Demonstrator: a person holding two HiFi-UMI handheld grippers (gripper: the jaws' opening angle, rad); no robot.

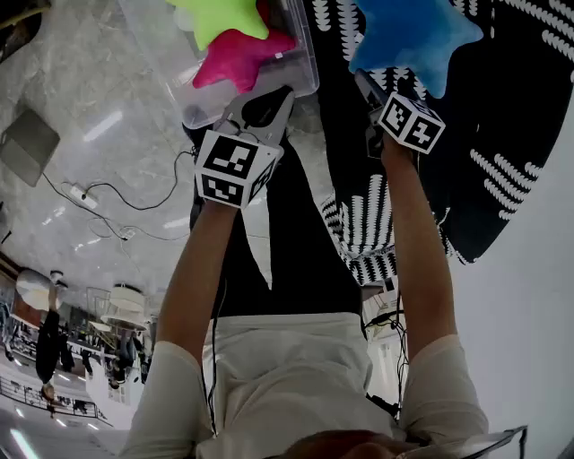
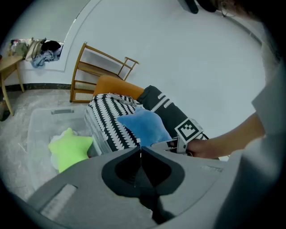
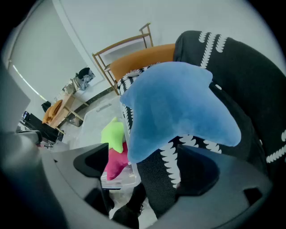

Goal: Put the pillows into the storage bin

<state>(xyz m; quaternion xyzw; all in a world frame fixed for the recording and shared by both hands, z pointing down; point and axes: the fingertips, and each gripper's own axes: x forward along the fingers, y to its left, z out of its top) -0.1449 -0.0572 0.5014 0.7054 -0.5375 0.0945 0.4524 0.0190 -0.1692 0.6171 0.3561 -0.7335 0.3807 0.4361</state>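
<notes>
A clear storage bin (image 1: 203, 111) stands on the floor and holds a green star pillow (image 1: 220, 18) and a pink star pillow (image 1: 238, 56). My left gripper (image 1: 265, 97) hovers at the bin's near edge, shut and empty; its jaws meet in the left gripper view (image 2: 140, 151). A blue star pillow (image 1: 413, 36) lies on the patterned sofa cushion. My right gripper (image 1: 366, 85) is at its near edge. In the right gripper view the jaws stand wide open (image 3: 143, 163), with a lower point of the blue pillow (image 3: 178, 103) between them.
A black sofa (image 3: 250, 89) with white-patterned cushions (image 2: 109, 123) and an orange cushion (image 3: 143, 60) stands right beside the bin (image 2: 40, 129). A wooden rack (image 2: 96, 67) leans on the wall behind. A power strip with its cable (image 1: 85, 193) lies on the marble floor.
</notes>
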